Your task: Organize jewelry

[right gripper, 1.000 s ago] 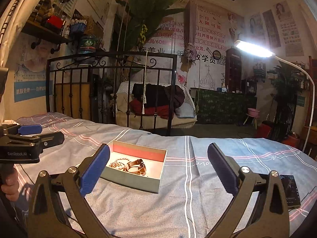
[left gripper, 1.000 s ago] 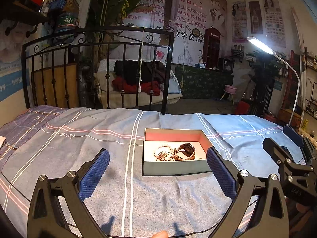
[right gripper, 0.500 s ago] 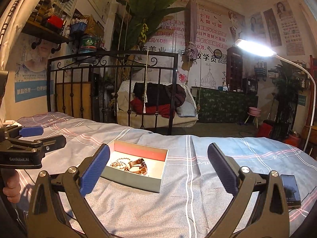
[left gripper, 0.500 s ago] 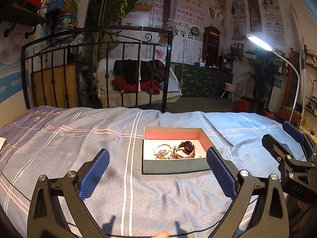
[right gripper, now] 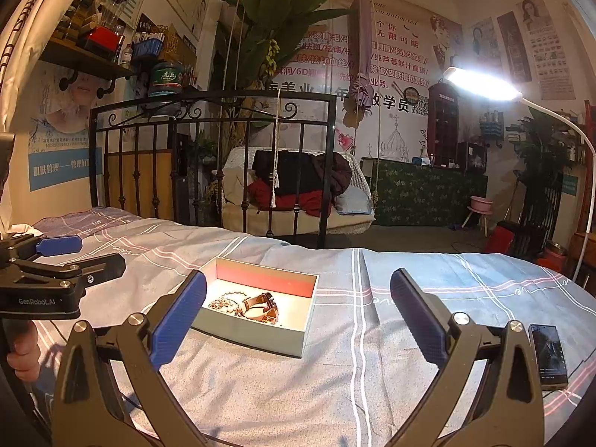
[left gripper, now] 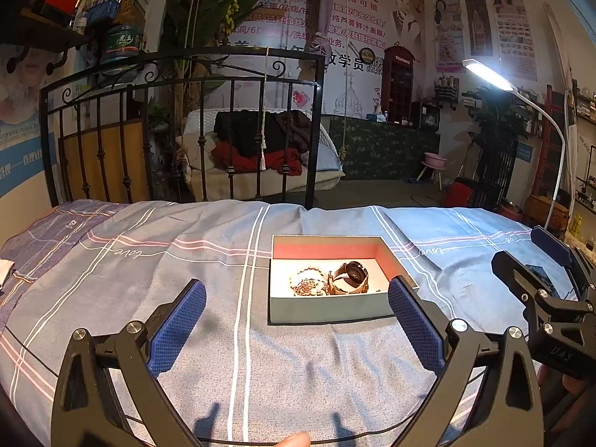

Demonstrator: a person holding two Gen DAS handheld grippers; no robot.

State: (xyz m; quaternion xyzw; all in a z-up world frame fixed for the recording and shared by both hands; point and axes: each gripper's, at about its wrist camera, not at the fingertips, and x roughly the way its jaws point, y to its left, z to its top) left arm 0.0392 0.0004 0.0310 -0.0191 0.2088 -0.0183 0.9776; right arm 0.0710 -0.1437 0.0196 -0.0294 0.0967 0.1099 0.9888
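Two claws wide | box (left gripper: 327, 311) holds watch (left gripper: 352, 273), perhaps bracelets (left gripper: 305, 285); phone (right gripper: 548, 355) beside

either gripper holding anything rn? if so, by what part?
Nothing held. Left gripper and right gripper are both open and empty; the watch and bracelets lie in the box.

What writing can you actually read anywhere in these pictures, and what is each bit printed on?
"GenRobot.AI": on the left gripper, seen from the right wrist.
"DAS": on the right gripper, seen from the left wrist.
"love": stitched script on the bedsheet.
"TELEPHONE": on the red booth cabinet.
"学员": large characters on the wall banner.
Posters' small print and the phone screen: too small to read.
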